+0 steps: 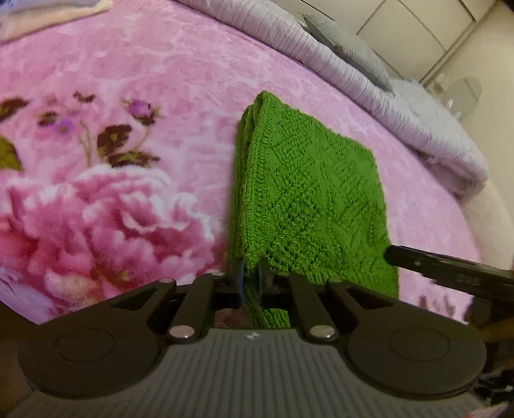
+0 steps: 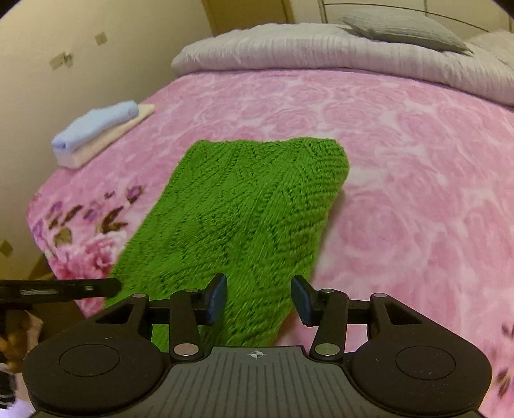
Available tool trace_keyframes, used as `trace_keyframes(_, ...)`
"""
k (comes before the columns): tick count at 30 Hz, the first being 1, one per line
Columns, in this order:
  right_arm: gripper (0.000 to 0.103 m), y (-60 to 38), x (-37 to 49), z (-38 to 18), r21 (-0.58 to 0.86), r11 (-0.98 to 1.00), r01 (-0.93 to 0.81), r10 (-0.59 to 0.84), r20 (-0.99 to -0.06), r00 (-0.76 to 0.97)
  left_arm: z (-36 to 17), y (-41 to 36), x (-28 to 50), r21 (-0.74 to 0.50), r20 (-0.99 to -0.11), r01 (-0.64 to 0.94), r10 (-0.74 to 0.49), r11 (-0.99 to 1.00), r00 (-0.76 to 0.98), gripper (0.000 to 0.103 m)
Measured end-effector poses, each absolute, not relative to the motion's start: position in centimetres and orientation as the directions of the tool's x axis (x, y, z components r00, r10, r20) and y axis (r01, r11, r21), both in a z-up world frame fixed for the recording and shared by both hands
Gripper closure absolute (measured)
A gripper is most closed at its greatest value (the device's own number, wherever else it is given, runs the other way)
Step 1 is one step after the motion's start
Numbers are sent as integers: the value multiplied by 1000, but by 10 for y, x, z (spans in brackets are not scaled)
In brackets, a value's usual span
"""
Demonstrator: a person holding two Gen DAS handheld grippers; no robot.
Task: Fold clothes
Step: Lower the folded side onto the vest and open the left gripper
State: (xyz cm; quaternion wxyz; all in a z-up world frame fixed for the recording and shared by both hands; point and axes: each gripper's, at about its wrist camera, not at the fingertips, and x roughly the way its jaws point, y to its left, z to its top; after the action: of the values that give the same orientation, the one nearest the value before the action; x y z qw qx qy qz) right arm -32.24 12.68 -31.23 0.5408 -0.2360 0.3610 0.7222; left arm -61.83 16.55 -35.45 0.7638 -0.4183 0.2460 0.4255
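A folded green knitted garment lies on a pink floral blanket. My left gripper is shut on the garment's near left edge and lifts that edge slightly. In the right wrist view the same green garment stretches away from me. My right gripper is open, its blue-padded fingers apart just above the garment's near end, holding nothing. The right gripper's finger shows at the right of the left wrist view, and the left gripper's finger shows at the left of the right wrist view.
A folded stack of a light blue cloth on a cream cloth lies at the blanket's far left. A rolled lilac quilt and a grey pillow lie along the bed's far side. The bed edge drops off at left.
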Motion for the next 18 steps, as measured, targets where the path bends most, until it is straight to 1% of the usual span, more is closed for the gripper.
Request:
trace_keyframes(3,55,113,-324,-308,295,-161,-942,617,-715,-330,-354,163,-615,-405,-741,-867,450,292,498,97)
trace_keyframes(5,55,110,-328,-313,286,-173,-942,605,-724,-331,-354,164,-614,-401,-745,-869,449,288,493,96)
trace_keyframes(8,55,114,-334,-338,253,-182,-950,572,-759,-311,-358,165,-613,-388,-751,-874,450,292,483,94)
trace_keyframes(10,55,115,-328,-345,312,-150,-938,573,-746,-339,-358,164,-614,-385,-751,-876,453,290,480,94)
trace_keyframes(11,55,115,-324,-342,332,-130,-934,569,-747,-345,-356,162,-616,-390,-746,-874,456,291,485,94)
trace_keyframes(14,55,106,-325,-327,298,-146,-943,592,-737,-325,-345,155,-622,-391,-732,-869,470,304,494,95)
trace_keyframes(18,55,86,-329,-312,268,-162,-950,645,-700,-307,-324,143,-624,-437,-659,-816,483,379,577,95)
